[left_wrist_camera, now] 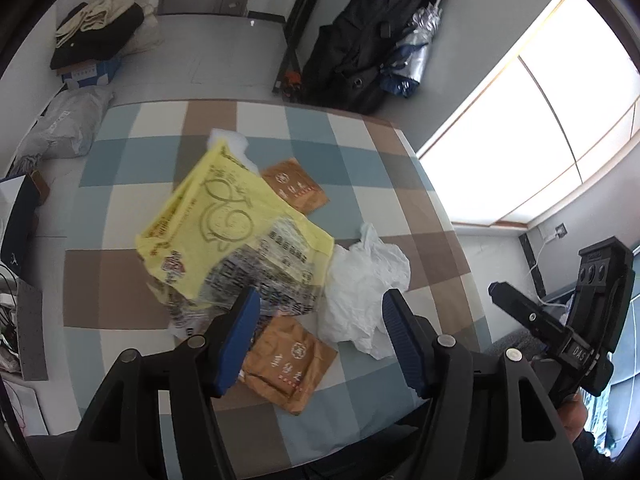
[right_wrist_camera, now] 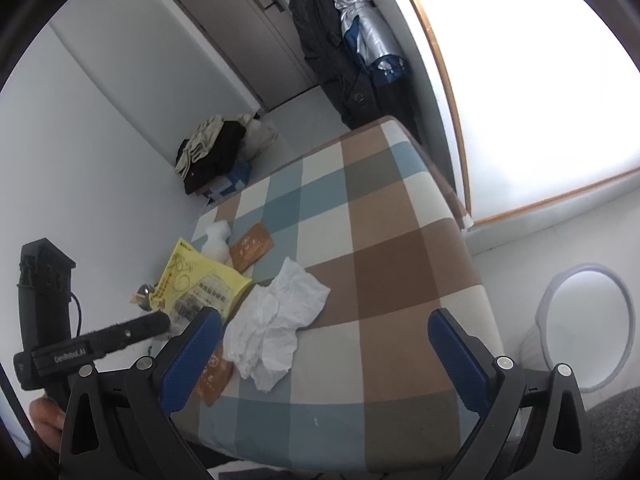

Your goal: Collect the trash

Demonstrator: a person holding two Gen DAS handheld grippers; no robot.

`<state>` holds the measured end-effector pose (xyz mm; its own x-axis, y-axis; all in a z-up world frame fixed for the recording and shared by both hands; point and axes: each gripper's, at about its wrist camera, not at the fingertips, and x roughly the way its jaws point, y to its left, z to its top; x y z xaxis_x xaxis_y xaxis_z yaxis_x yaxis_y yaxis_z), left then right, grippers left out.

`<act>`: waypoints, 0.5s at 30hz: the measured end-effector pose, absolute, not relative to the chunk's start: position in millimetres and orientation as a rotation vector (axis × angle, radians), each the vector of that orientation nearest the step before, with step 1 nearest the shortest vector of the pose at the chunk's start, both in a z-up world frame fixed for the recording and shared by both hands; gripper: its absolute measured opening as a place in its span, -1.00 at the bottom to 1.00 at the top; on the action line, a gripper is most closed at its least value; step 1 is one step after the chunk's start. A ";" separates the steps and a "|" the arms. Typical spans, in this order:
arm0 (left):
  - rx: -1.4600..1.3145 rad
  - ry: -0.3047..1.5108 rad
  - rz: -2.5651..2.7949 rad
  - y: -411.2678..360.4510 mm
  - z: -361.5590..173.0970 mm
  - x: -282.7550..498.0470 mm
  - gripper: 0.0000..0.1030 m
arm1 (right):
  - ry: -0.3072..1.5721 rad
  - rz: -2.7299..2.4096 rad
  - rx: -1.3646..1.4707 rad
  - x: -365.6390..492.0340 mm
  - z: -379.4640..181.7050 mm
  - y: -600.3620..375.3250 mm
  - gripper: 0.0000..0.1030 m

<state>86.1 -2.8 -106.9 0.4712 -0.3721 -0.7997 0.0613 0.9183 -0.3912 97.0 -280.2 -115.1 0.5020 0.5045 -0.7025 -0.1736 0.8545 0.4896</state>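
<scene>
**Trash lies on the checkered tabletop, both grippers wide apart**

A round white bin (right_wrist_camera: 588, 328) stands on the floor beside the tabletop's (right_wrist_camera: 396, 288) right edge. A dark coat (left_wrist_camera: 360, 36) hangs behind the far edge. The yellow wrapper (left_wrist_camera: 228, 236) lies near the left edge, its long axis slanting toward the far-left corner, partly covering two brown packets (left_wrist_camera: 286, 364). Crumpled white tissue (left_wrist_camera: 360, 292) touches it. The left gripper (left_wrist_camera: 320, 340) and right gripper (right_wrist_camera: 324, 354) hover wide open, holding nothing.

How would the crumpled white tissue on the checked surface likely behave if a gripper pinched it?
The crumpled white tissue looks thin and creased, so it would probably compress and hang floppy. It seems very light for its bulk and may drift or snag. Lying loose beside the yellow wrapper, it should lift freely.
</scene>
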 end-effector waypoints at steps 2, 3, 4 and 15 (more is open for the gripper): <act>-0.362 1.005 -0.238 11.1 -105.5 83.5 0.21 | 0.976 0.442 0.350 96.8 -116.0 -270.1 1.00; -0.380 0.984 -0.224 17.7 -104.8 81.8 0.21 | 0.979 0.457 0.329 96.2 -115.1 -264.5 1.00; -0.396 0.968 -0.214 24.4 -104.7 80.5 0.22 | 0.974 0.472 0.309 95.4 -113.5 -259.3 1.00; -0.522 0.830 -0.122 70.1 -90.7 80.3 0.22 | 0.868 0.699 -0.220 97.3 -91.4 -167.0 0.98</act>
